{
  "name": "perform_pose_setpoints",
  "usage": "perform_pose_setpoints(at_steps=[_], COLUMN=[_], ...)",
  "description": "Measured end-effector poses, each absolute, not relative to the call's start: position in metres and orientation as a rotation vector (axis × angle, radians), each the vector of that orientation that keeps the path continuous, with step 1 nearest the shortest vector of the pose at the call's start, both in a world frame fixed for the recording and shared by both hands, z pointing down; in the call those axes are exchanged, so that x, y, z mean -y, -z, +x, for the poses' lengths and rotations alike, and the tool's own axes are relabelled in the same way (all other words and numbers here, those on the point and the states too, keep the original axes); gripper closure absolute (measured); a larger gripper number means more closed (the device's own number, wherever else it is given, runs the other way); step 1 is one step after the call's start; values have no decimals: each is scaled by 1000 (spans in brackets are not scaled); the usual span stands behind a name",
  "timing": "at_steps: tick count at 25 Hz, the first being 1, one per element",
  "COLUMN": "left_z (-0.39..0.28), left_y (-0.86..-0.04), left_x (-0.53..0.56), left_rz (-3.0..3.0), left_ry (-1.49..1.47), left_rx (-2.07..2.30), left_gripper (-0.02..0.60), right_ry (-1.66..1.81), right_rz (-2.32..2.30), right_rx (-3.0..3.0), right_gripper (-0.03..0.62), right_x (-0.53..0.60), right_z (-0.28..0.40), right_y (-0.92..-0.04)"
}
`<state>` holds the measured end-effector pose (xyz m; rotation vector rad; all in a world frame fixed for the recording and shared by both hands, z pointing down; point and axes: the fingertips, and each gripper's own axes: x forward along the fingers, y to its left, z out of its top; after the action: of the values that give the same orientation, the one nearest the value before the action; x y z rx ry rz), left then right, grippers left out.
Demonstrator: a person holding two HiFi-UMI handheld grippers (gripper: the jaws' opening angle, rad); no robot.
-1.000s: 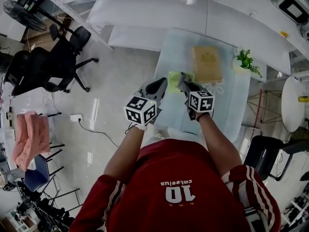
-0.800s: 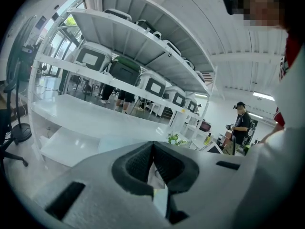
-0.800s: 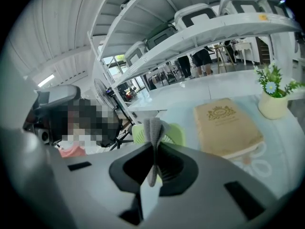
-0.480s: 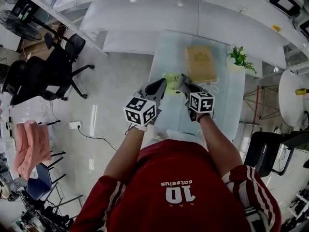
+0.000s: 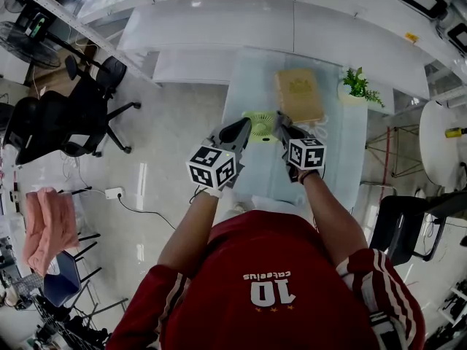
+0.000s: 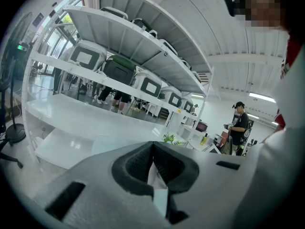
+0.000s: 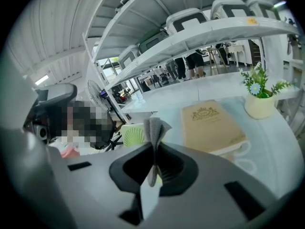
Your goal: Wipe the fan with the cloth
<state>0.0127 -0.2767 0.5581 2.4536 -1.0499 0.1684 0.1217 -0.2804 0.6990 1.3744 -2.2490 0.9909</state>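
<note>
Over the table: cloth pinched beside the fan

At left in the head view, the left gripper (image 5: pixel 243 127) hovers by the left edge of the table (image 5: pixel 349 150). Its own view shows the jaws pressed together with nothing between them. Just right of its tip, the green fan (image 5: pixel 260 125) stands on the table, between the two grippers. The right gripper (image 5: pixel 280 125) has its jaws clamped on a grey cloth (image 7: pixel 153 127), whose folded end sticks out past them (in the right gripper view the fan sits just behind and left of the cloth; whether they touch I cannot tell). Further right lies a tan book (image 5: pixel 299 95), then a small potted plant (image 5: pixel 356 86).
</note>
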Motion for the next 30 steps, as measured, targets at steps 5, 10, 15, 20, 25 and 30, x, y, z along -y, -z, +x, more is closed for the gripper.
perform_pose_setpoints(at_steps=[5, 10, 15, 20, 25, 30], left_z=[16, 15, 12, 2, -12, -28], left_y=[-553, -551, -544, -537, -532, -529], left_x=[275, 270, 264, 258, 255, 253], left_rz=[2461, 2471, 2477, 2477, 2467, 2460], left_ry=[-151, -155, -153, -150, -151, -159], left_rx=[1036, 1031, 1030, 1044, 1071, 1100], left_gripper=[581, 581, 581, 581, 581, 581], right_ry=[-978, -965, -949, -948, -935, -930], right_rz=[1402, 1437, 1450, 1444, 1409, 1375], right_rx=[2234, 2214, 2215, 2223, 2239, 2253], right_gripper=[579, 579, 579, 579, 579, 579], right_x=[279, 274, 268, 261, 256, 254], right_z=[129, 136, 135, 125, 108, 87], right_y=[-698, -693, -684, -676, -669, -669])
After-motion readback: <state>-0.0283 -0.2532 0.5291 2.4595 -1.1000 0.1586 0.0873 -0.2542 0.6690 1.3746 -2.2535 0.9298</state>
